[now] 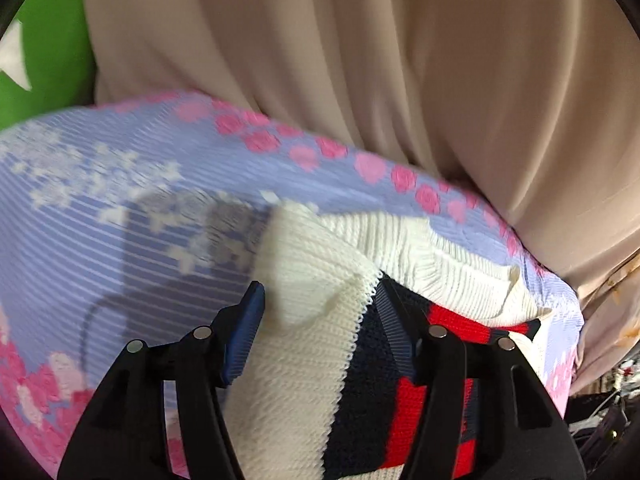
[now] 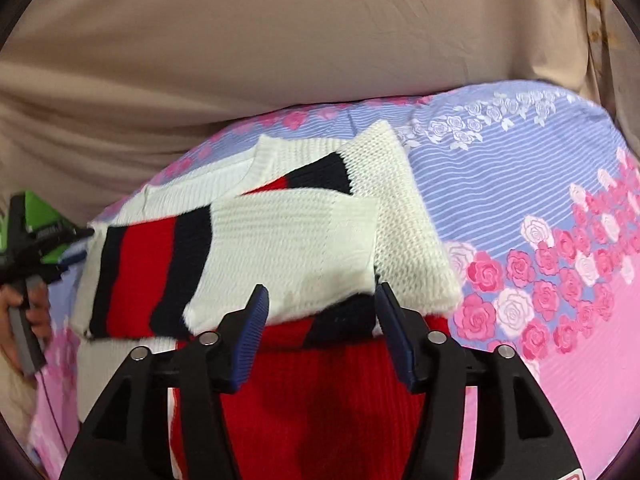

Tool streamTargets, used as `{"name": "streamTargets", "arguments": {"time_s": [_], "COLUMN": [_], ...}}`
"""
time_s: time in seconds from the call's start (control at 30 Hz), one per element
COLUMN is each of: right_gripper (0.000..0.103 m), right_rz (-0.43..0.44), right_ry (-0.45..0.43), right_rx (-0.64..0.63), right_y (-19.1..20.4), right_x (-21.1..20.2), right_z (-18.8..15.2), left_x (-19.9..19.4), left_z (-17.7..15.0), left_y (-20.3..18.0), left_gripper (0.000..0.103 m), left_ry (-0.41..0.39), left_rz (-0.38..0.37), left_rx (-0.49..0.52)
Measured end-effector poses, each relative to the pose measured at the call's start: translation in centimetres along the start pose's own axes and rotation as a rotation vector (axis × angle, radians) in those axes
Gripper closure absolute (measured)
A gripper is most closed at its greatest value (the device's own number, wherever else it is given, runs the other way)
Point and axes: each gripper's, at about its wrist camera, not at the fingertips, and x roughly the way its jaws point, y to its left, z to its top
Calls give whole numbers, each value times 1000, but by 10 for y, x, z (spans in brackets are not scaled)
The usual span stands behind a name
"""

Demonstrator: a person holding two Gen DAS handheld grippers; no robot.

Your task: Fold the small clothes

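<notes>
So we're mid-fold on one small knit sweater point(image 2: 280, 236), white with red and navy stripes. It lies on the floral bedsheet point(image 2: 560, 208), the lilac-and-pink rose one, with a beige sheet point(image 2: 280, 40) bunched up behind it. Both sleeves look folded in across the chest already, so our guess is the sleeve step is done and the body fold comes next.

Tongs: the right gripper point(image 2: 320, 316) stands released, jaws apart over the red part of the sweater, with the sleeve cuff just ahead of the tips and nothing pinched. The left gripper point(image 1: 320, 312) is also released. White knit sits between its jaws, but the pads don't look pressed onto it, so we'd call it let go rather than grasping.

Next move, as we judge it: both grippers go down to the hem end, each pinches a corner, and we carry the bottom up toward the collar without dragging those sleeves loose. Chunky knit, so it should stay put.

Count: one sweater, two folded sleeves, two grippers, one hand point(image 2: 24, 312) visible at the left edge of the right view.
</notes>
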Motion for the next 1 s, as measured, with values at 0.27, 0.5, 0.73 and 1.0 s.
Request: {"name": "streamTargets", "arguments": {"time_s": [0.27, 0.5, 0.73, 1.0], "right_gripper": [95, 97, 91, 59], "right_rz": [87, -25, -14, 52], "right_ry": [60, 24, -25, 36], "right_rx": [64, -11, -22, 48], "right_y": [-3, 8, 11, 3], "right_x": [41, 60, 6, -7], "right_z": [21, 30, 21, -19], "left_x": [-32, -3, -65, -92], "left_z": [6, 1, -17, -114], "left_y": [19, 39, 22, 37], "left_gripper": [92, 95, 90, 59], "left_ry": [-126, -68, -146, -23], "left_rz": [-16, 98, 70, -104], "left_rx": [-64, -30, 21, -167]}}
